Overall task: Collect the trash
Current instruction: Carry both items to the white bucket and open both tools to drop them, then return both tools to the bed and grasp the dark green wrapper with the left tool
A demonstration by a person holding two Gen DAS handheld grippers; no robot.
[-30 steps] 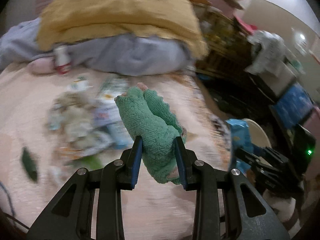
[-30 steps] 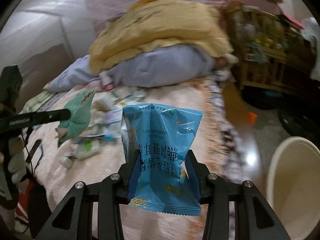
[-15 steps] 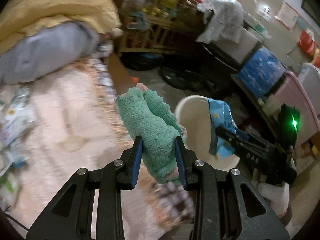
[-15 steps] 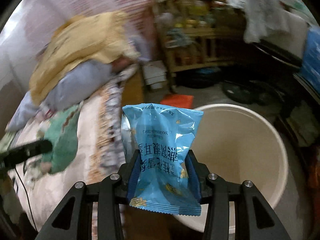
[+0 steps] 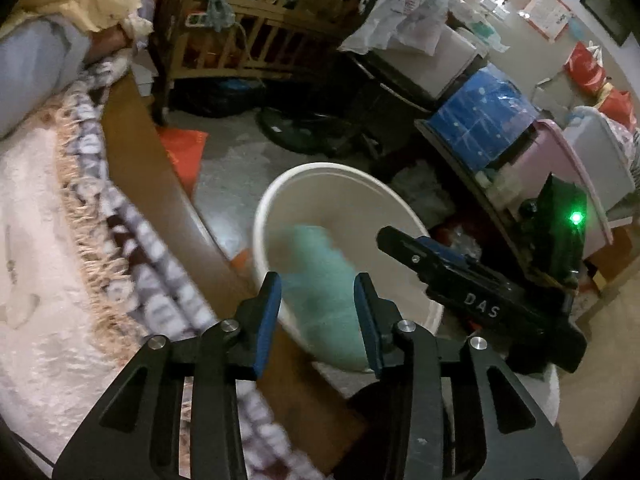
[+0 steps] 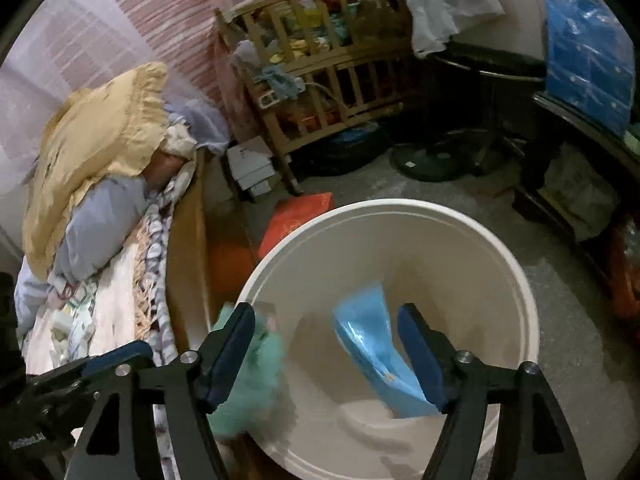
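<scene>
A white bucket (image 5: 320, 168) (image 6: 400, 204) stands on the floor beside the bed. My left gripper (image 5: 318, 304) hangs over its near rim with its jaws opening. The fuzzy green glove (image 5: 324, 280) is a blur between and below the pads, slipping free toward the bucket. My right gripper (image 6: 328, 340) is above the bucket's mouth, jaws opening wide. The blue snack bag (image 6: 368, 332) drops, blurred, inside the bucket, clear of the pads. The green glove (image 6: 248, 380) shows at the bucket's left rim. The right gripper's fingers (image 5: 404, 244) reach in from the right.
The bed's wooden side rail (image 5: 148, 152) and fringed blanket (image 5: 92, 240) lie left of the bucket. A wooden crib (image 6: 320, 80), a red bag (image 6: 296, 216) on the floor, a fan base (image 6: 436, 160) and stacked blue boxes (image 5: 480, 120) crowd the far side.
Both grippers swung from over the bed to the white bucket. Their jaws parted; the green glove and the blue bag left the pads and are falling.
</scene>
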